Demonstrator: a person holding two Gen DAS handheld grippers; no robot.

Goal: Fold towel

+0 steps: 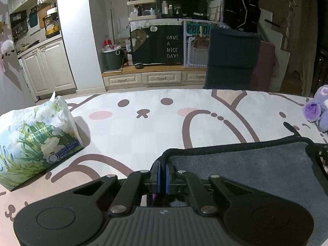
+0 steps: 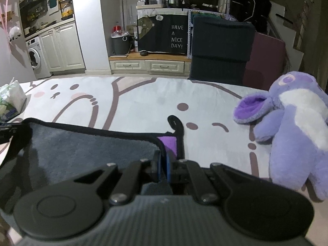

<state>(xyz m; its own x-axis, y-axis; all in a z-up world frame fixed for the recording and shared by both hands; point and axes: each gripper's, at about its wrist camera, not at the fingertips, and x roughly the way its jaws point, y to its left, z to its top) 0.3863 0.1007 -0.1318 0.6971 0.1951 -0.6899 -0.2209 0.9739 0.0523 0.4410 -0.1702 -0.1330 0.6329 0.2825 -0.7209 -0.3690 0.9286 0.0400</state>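
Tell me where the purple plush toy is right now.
The purple plush toy lies on the cartoon-print table cover, right of the grey towel that both grippers pinch.
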